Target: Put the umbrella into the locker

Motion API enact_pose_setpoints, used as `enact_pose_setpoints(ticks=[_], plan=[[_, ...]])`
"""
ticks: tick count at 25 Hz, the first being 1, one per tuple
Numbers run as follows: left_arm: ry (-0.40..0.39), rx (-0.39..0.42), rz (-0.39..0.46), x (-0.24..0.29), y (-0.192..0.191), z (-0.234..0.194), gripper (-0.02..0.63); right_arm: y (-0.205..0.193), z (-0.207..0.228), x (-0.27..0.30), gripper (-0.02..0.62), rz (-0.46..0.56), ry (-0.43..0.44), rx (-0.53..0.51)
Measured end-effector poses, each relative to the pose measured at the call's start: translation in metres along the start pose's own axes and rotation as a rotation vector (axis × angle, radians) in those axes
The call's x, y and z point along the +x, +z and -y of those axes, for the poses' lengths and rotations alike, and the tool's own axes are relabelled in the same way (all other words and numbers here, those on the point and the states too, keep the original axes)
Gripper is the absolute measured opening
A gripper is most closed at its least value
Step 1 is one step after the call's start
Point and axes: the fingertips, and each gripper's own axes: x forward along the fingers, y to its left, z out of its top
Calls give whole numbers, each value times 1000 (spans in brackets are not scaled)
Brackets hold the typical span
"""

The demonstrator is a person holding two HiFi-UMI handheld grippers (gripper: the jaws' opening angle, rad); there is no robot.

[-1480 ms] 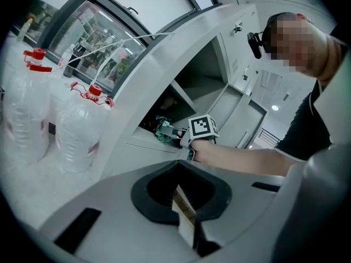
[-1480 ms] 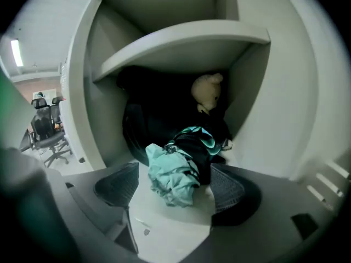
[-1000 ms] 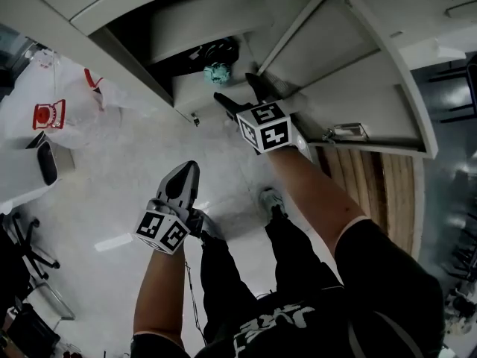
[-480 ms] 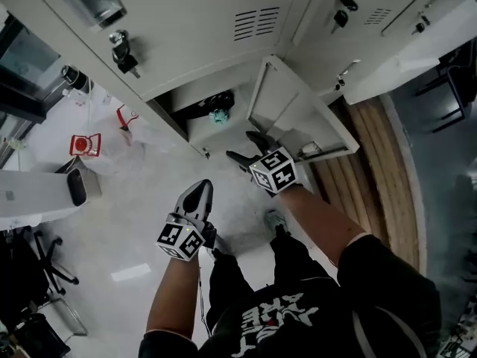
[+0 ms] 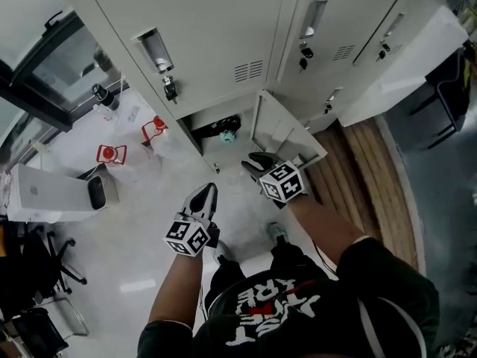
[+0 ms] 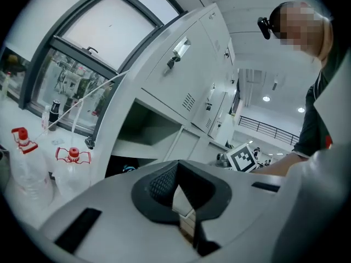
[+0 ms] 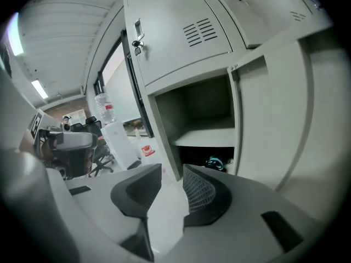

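1. The bank of pale grey metal lockers [image 5: 223, 36] fills the wall ahead. Most of its doors are closed, and some have keys hanging in them. The only risk I see there is a raised gripper snagging a key.
2. The open locker [image 7: 164, 125], low in the bank, is the container that matters. A flat grey shelf [image 7: 203, 138] splits it in two. I see nothing on the upper level, and the lower level holds the task's thing.
3. The pale grey locker door [image 5: 282, 125] stands swung out to the right. This looks to me like the main hazard. If the door is pushed shut while anything pokes past the sill, it could jam or spring back. The gripper just in front of its edge could also knock it.
4. Two clear plastic bottles with red caps [image 6: 70, 156] stand on the floor left of the open locker. They are well apart from both grippers and unlikely to be disturbed.
5. The right gripper [image 7: 173, 171] points toward the opening. Its jaws are closing, with a gap showing between the ribbed pads and nothing in it.
6. The left gripper [image 6: 176, 166] hangs over the floor at lower left. Its jaws are pressed together and it is empty.
7. The dark folded umbrella with a teal piece [image 7: 216, 163] lies in the lower level, close to the front. I judge it stowed, with the door not yet closed. Being so near the lip, it could slide out or block the door.
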Motion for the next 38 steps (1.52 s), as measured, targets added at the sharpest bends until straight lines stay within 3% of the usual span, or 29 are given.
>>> enact_pose_setpoints(ticks=[11, 26, 38], plan=[[-20, 13, 46, -40, 68, 45, -5, 51, -35, -64, 53, 20, 33, -12], [-54, 83, 122, -73, 158, 99, -5, 139, -81, -157, 35, 117, 140, -10], [-32, 129, 146, -96, 179, 99, -5, 169, -86, -185, 34, 182, 153, -20]])
